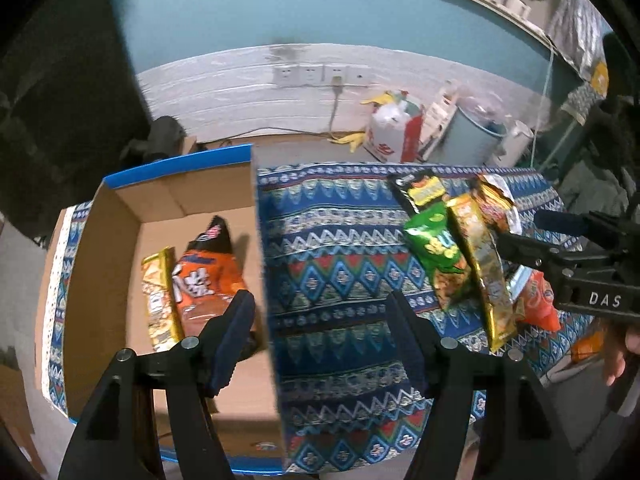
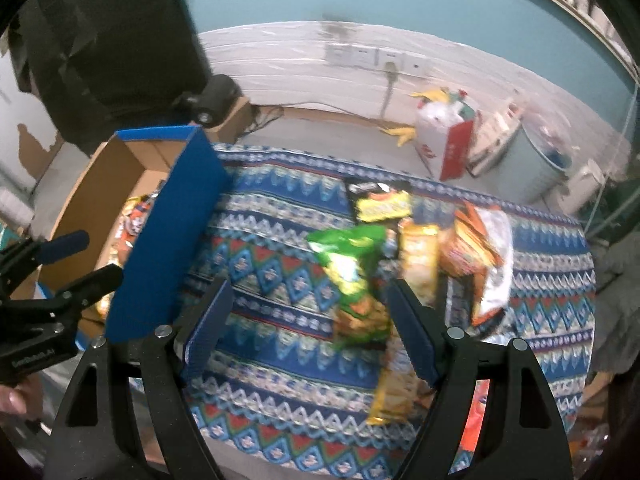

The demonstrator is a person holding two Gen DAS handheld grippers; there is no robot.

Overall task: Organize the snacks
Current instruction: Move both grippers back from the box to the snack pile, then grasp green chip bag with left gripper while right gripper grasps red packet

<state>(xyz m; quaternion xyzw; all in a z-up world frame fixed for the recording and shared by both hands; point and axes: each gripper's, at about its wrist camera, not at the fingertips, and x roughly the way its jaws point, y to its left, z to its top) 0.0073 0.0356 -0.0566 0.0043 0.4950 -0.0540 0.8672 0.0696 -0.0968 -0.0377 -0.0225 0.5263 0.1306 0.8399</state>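
A cardboard box with blue rim stands at the left of the patterned tablecloth. In it lie an orange snack bag and a yellow snack bag. My left gripper is open and empty, straddling the box's right wall. A pile of snacks lies on the cloth at the right: a green bag, a black-and-yellow bag, a long yellow bag and an orange bag. My right gripper is open and empty above the green bag; it also shows in the left wrist view.
Beyond the table's far edge are a white-and-red bag, a grey bin and a wall with sockets. A dark object sits behind the box. The left gripper shows at the left of the right wrist view.
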